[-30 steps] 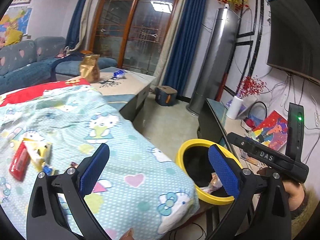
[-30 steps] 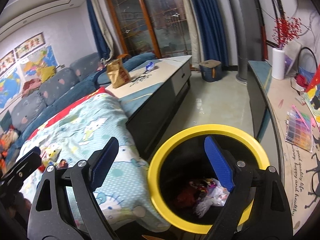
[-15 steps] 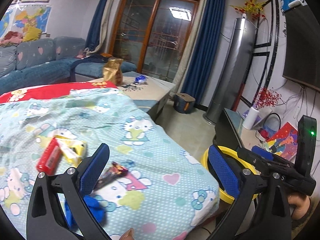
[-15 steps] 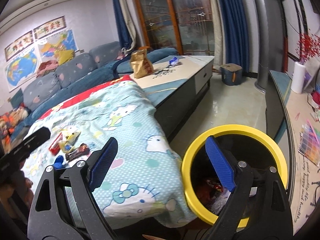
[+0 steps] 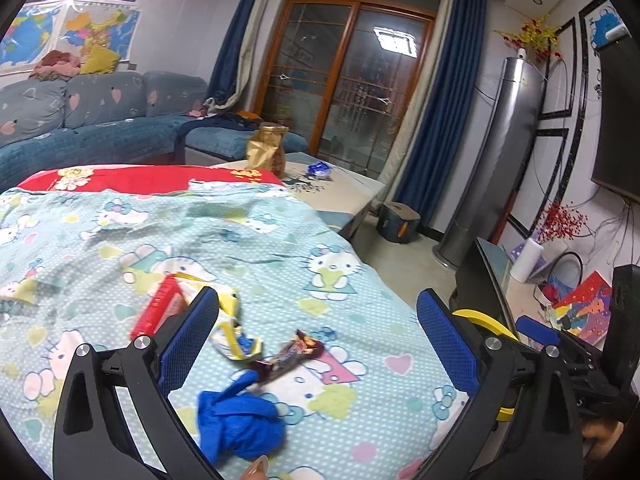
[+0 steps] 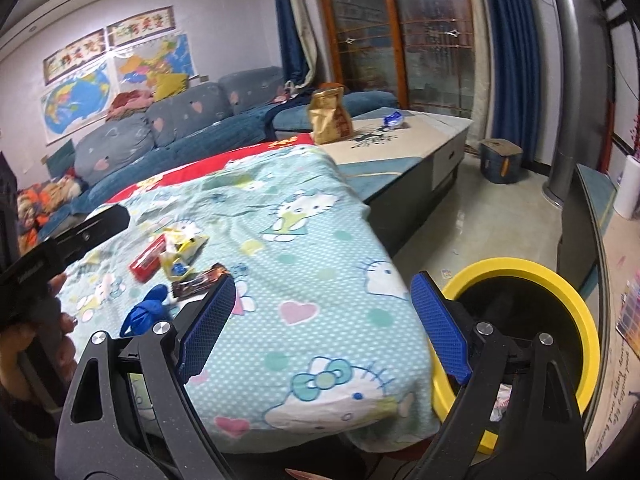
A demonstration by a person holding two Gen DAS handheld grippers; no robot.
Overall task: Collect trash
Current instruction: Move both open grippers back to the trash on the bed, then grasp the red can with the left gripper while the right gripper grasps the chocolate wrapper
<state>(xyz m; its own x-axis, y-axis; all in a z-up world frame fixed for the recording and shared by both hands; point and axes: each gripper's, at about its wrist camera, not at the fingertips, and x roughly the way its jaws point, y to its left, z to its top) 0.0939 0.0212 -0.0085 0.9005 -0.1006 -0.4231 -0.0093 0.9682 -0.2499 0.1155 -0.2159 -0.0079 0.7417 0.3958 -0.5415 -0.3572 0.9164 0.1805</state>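
Trash lies on the Hello Kitty blanket (image 5: 280, 264): a crumpled blue piece (image 5: 240, 420), a dark candy wrapper (image 5: 292, 354), a yellow wrapper (image 5: 234, 332) and a red packet (image 5: 156, 312). My left gripper (image 5: 316, 324) hangs open above them, nothing between its fingers. In the right wrist view the same pieces show as blue piece (image 6: 144, 312), dark wrapper (image 6: 200, 282), yellow wrapper (image 6: 182, 250) and red packet (image 6: 147, 259). My right gripper (image 6: 320, 308) is open and empty over the blanket's edge, beside the yellow-rimmed bin (image 6: 568, 304).
A low table (image 6: 420, 136) behind the blanket carries a gold bag (image 6: 330, 114) and a blue wrapper (image 6: 394, 120). A blue sofa (image 5: 88, 128) runs along the back. A dark stand (image 5: 484, 280) sits next to the bin (image 5: 484, 320). A hand (image 6: 24, 332) holds the left gripper's body.
Both grippers swung left, away from the bin and over the blanket. The trash pile came into the middle of the left wrist view; the bin slid to the right edge.
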